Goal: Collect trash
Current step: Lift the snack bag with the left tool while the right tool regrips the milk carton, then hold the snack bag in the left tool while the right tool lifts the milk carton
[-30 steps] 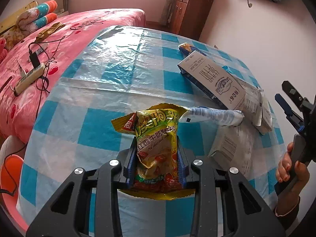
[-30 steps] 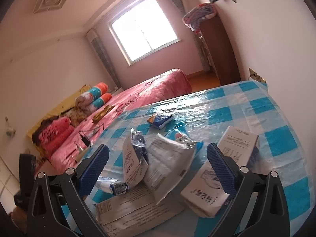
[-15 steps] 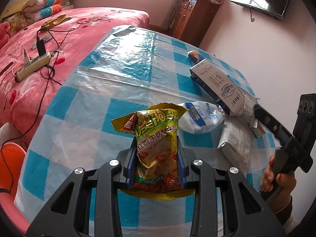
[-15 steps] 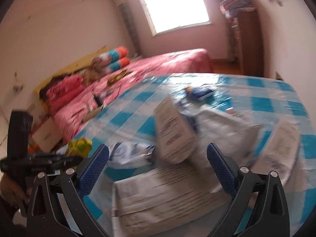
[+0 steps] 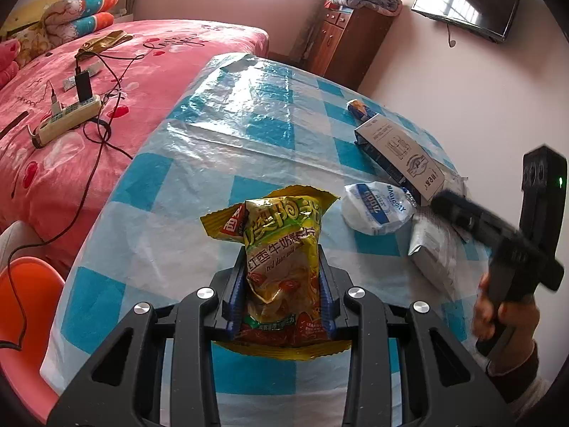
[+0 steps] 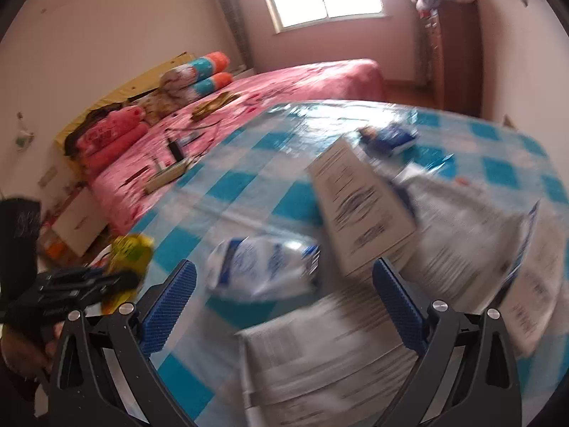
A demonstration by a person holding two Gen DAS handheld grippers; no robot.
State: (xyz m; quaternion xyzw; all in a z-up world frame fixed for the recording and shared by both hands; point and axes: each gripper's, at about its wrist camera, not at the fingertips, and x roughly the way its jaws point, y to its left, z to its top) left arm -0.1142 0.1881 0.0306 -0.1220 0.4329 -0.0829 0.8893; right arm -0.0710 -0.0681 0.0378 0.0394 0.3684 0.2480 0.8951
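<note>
My left gripper [image 5: 282, 284] is shut on a yellow snack bag [image 5: 281, 249], held upright above the near part of the blue checked table [image 5: 227, 142]. In the right wrist view my right gripper [image 6: 282, 300] stands open over a white and blue pouch [image 6: 263, 267], which lies just beyond its pads. A white carton [image 6: 359, 210] and a grey printed wrapper [image 6: 327, 356] lie beside the pouch. In the left wrist view the pouch [image 5: 377, 208], the carton [image 5: 402, 156] and the right gripper [image 5: 451, 210], held by a hand, sit at the right. A small blue packet [image 6: 389, 138] lies farther back.
A pink bed [image 5: 89, 106] with a power strip [image 5: 67, 117] and cables runs along the table's left side. An orange chair [image 5: 21, 306] stands at the near left corner. A wooden cabinet [image 5: 348, 42] and a wall screen [image 5: 469, 0] are at the back.
The right gripper has swung left and lower, from the cartons toward the white and blue pouch. My left gripper drifted across the table, still clamping the snack bag.
</note>
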